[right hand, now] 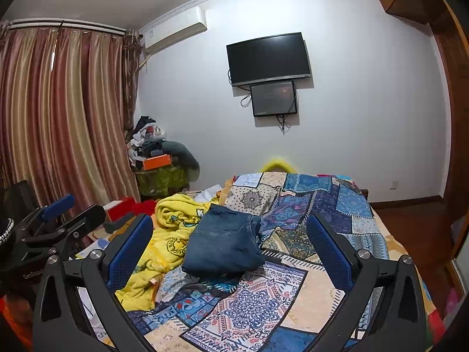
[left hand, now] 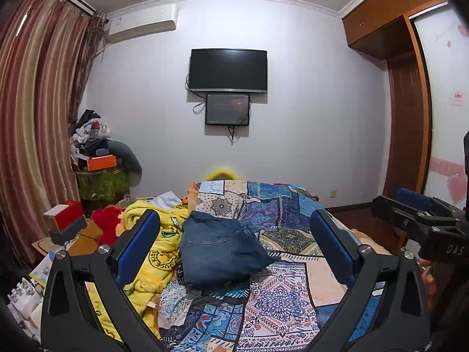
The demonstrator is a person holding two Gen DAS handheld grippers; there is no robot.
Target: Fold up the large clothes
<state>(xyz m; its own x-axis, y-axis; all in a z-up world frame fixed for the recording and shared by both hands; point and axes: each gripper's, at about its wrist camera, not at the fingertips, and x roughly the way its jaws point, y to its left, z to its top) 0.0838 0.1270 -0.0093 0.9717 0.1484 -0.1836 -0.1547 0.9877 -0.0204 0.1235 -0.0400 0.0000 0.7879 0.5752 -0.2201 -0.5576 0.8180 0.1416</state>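
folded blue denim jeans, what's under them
The folded blue denim jeans lie on the patchwork-patterned bedspread, their left edge beside the crumpled yellow cartoon-print blanket. Whatever lies directly beneath the denim is covered.

We have open quilt ahead of and right of the folded jeans; nothing lies there. Left side is blocked: the yellow blanket is heaped right against the jeans. Past it, boxes and clutter crowd the bed edge. The far quilt behind the jeans is open. Both grippers hang above the bed, jaws wide, clear of everything.
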